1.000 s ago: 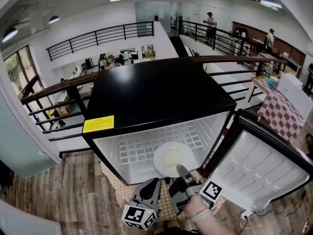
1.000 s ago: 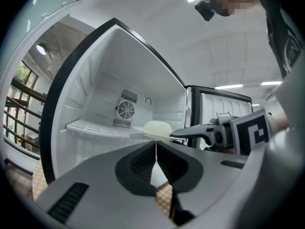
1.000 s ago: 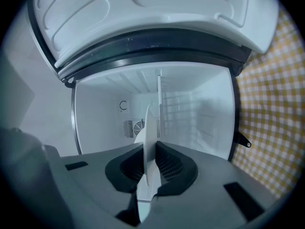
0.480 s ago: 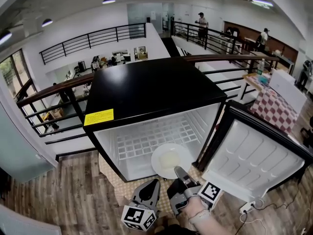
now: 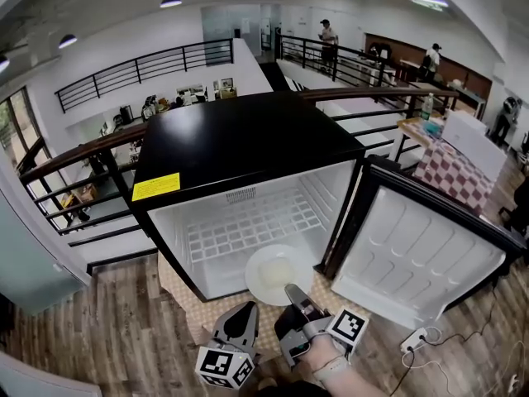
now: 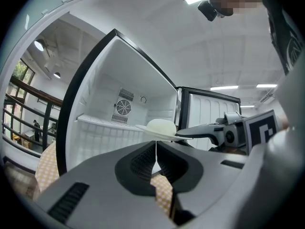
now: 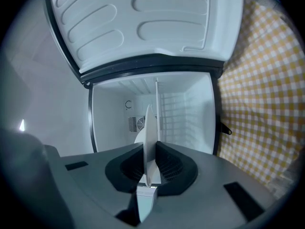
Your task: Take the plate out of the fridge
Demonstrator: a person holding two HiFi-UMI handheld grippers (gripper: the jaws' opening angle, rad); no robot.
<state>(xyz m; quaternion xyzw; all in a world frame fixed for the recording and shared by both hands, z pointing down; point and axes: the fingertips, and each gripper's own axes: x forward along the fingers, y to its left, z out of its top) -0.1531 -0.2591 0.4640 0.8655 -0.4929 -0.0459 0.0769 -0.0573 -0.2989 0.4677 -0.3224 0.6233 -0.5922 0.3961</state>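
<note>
The black mini fridge [image 5: 240, 143] stands open, its door [image 5: 421, 263] swung out to the right. A white plate [image 5: 273, 271] hangs level at the front edge of the white wire shelf [image 5: 248, 226], partly past the fridge's opening. My right gripper [image 5: 291, 292] is shut on the plate's near rim. In the right gripper view the plate [image 7: 149, 128] runs edge-on between the closed jaws [image 7: 151, 149]. My left gripper [image 5: 242, 313] hovers shut and empty, low and left of the plate. From the left gripper [image 6: 155, 149] view the plate [image 6: 161, 126] shows ahead.
A yellow checked cloth [image 5: 264, 321] lies under the fridge on the wood floor. A power strip and cable [image 5: 413, 337] lie at the lower right. A table with a red checked cloth [image 5: 463, 180] stands to the right, and a railing [image 5: 91, 151] runs behind the fridge.
The right gripper has drawn the plate a little toward me, from over the shelf to the fridge's front edge. The left gripper stays shut beside it.
</note>
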